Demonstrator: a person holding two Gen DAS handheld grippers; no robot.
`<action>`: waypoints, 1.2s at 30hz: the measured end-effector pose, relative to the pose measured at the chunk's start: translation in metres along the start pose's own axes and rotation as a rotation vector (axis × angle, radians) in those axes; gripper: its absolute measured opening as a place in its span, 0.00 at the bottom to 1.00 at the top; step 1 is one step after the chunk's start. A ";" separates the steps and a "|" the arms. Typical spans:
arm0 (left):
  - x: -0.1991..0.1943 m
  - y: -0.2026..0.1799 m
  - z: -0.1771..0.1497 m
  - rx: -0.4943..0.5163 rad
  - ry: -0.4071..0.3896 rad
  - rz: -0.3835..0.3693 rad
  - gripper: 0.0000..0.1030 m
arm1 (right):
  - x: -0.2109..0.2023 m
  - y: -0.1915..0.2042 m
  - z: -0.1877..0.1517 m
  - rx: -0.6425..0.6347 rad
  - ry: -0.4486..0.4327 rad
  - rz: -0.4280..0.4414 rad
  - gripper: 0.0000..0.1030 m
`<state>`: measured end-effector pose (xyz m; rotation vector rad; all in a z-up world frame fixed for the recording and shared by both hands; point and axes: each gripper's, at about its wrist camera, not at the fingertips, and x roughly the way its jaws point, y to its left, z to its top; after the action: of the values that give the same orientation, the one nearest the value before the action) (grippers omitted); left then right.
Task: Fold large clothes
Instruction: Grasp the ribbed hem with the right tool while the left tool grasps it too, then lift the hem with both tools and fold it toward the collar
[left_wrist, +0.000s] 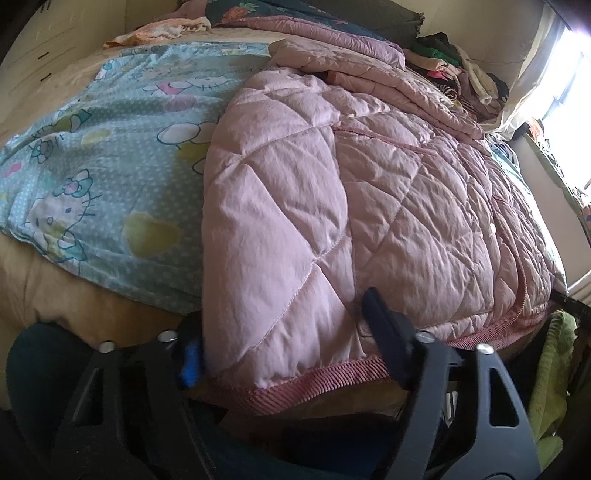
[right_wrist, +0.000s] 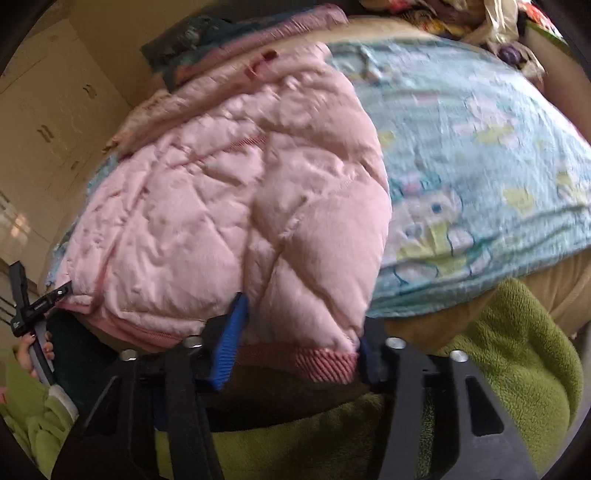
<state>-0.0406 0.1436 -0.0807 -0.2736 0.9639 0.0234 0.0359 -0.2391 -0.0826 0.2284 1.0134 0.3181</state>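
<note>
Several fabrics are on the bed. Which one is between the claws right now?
The pink quilted jacket, by its ribbed hem. The right claw and left claw both straddle that hem; the blue cartoon sheet lies flat underneath, and the green blanket hangs below.

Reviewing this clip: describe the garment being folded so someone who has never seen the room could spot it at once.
On the bed, over the pale blue cartoon-cat sheet, lies a puffy pink quilted jacket reaching the near edge. Its diamond stitching and darker pink ribbed hem set it apart from the flat printed sheet and the mixed clothes pile behind.
</note>
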 end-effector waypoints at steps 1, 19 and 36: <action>-0.002 -0.001 0.000 0.004 -0.006 0.003 0.51 | -0.006 0.003 0.001 -0.017 -0.029 0.012 0.31; -0.054 -0.026 0.041 0.083 -0.196 -0.028 0.11 | -0.061 0.032 0.049 -0.120 -0.279 0.044 0.17; -0.076 -0.041 0.100 0.092 -0.342 -0.043 0.11 | -0.084 0.048 0.105 -0.149 -0.403 0.047 0.16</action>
<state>0.0020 0.1356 0.0440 -0.1973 0.6176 -0.0134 0.0775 -0.2290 0.0531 0.1723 0.5844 0.3718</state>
